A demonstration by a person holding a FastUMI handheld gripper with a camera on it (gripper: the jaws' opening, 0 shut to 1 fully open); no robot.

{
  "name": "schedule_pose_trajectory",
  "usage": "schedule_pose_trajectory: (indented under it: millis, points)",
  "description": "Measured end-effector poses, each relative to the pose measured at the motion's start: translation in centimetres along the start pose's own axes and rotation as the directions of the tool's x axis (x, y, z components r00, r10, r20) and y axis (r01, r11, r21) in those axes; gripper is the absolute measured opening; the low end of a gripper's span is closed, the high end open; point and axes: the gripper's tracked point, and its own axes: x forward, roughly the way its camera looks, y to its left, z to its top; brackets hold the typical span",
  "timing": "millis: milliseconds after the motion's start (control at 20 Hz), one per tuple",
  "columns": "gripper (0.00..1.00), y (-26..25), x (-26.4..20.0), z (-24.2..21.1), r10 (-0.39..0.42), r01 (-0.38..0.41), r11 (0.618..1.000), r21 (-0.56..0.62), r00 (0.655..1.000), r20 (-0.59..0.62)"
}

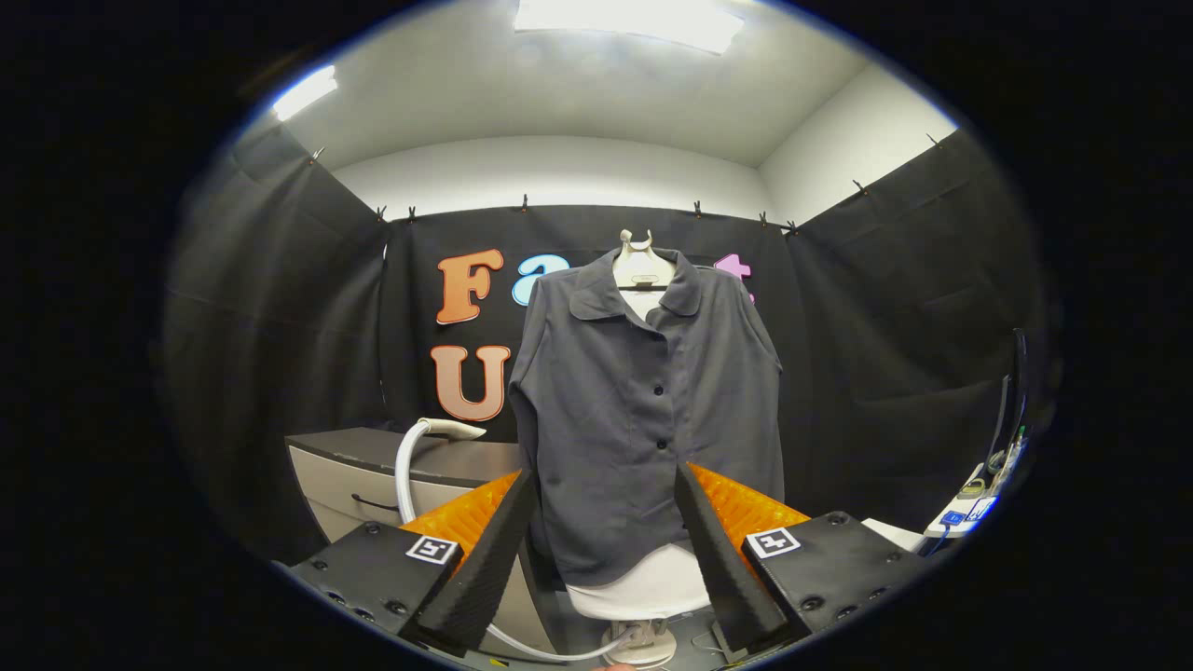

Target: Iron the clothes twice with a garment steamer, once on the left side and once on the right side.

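The tongs (604, 559) are sitting nearest the camera, their two fingers (485, 559) spread wide apart and gripping nothing. Each finger is carrying one small square marker, two markers in all. Between the fingers and just beyond them, a pale rounded base (643, 643) is standing low down, with a white hose (405, 475) curling out from it, running behind the left finger and rising in a loop. The hose is ending in one garment steamer head (452, 429), white and flat, which is resting on top of a grey table (373, 457) to the left, well apart from the tongs. The table is showing one drawer front with a single dark handle.

Straight ahead, beyond the fingers, one dark grey shirt (643, 410) is hanging on one pale hanger (641, 266). Its collar is lying open, three dark buttons are showing down the front, and both long sleeves are hanging at its sides. A white form is showing below its hem.

To the right, a small white surface (969, 513) is holding cables and small items too small to tell apart.

Black cloth is hanging around the booth on three sides, clipped along its top edge. Above it, white walls are rising to a white ceiling where two bright light panels (624, 19) are glowing.
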Motion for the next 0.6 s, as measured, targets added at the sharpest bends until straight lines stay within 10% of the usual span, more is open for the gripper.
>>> schedule_pose_trajectory:
  millis: [600]
  points:
    - [0.97, 0.4, -2.0, -0.4, 0.035, -0.034, 0.999, 0.036, 0.999, -0.025]
